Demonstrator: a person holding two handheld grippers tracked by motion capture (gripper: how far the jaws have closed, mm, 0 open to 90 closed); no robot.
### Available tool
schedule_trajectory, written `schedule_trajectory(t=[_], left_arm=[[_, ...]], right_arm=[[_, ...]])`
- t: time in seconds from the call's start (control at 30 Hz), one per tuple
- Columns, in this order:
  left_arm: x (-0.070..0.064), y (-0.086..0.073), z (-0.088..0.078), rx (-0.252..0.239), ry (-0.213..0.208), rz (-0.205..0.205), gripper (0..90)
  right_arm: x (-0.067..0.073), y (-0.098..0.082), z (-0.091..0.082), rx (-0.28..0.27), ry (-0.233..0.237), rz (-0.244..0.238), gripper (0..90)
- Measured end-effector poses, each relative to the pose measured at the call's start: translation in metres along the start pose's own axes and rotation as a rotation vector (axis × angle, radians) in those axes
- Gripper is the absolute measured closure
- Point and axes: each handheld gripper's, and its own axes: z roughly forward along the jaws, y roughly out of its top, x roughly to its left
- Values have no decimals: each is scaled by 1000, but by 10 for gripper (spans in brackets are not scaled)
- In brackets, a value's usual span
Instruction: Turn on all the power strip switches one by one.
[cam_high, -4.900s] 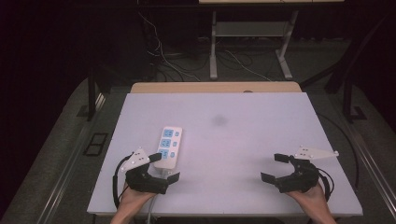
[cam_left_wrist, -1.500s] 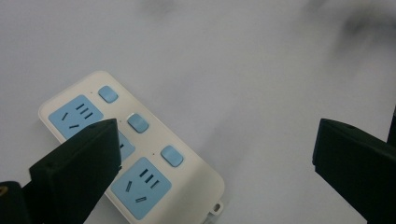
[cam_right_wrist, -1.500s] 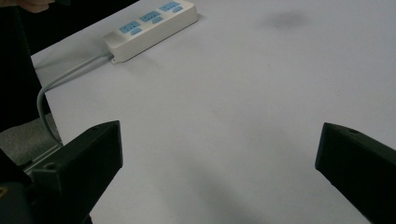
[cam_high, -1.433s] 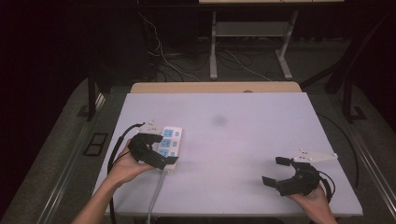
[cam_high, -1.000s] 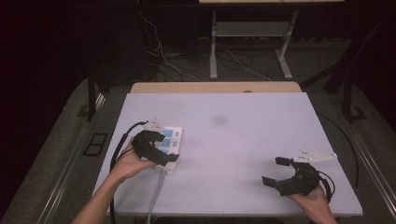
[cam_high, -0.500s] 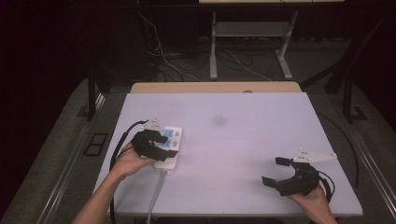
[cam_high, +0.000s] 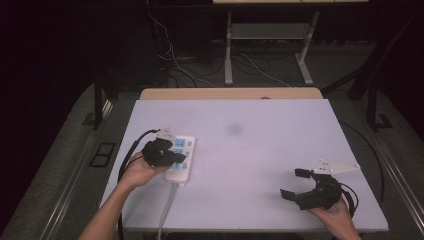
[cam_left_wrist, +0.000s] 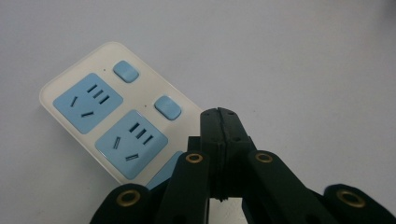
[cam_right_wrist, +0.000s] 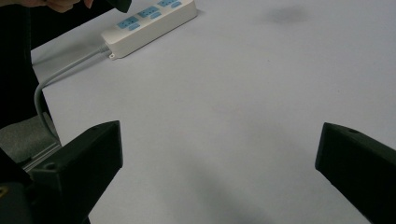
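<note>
A white power strip (cam_high: 182, 156) with blue sockets and blue switches lies at the table's left; it also appears as the strip (cam_left_wrist: 107, 121) up close and as the strip (cam_right_wrist: 149, 21) far off. My left gripper (cam_high: 175, 159) hovers over the strip's near half. Its jaws have just been closing and now meet at the left gripper (cam_left_wrist: 219, 114) with nothing between them, their tip beside a blue switch (cam_left_wrist: 167, 107). My right gripper (cam_high: 295, 183) rests open near the front right corner, and the right gripper (cam_right_wrist: 217, 144) spans bare table.
The strip's grey cord (cam_high: 167, 210) runs off the front edge of the pale table (cam_high: 270, 150). A faint dark smudge (cam_high: 234, 129) marks the table's middle. Behind the table are a desk frame and loose cables on the floor.
The left gripper's jaws went from wide open to shut over the power strip, after the hand moved forward onto it. The right hand stayed still.
</note>
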Motion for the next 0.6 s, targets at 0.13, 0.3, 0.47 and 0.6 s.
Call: schedule_trajectory(t=[0.13, 0.3, 0.47, 0.6], left_arm=[[-1, 1, 4, 13, -2, 5, 891], [1, 0, 7, 25, -3, 6, 891], [2, 0, 10, 38, -5, 10, 890], [2, 0, 13, 44, -8, 8, 891]], right_arm=[[0, 0, 0, 1, 0, -2, 5], [0, 0, 1, 7, 2, -5, 5], [1, 0, 1, 11, 4, -8, 5], [1, 0, 2, 14, 5, -11, 5]])
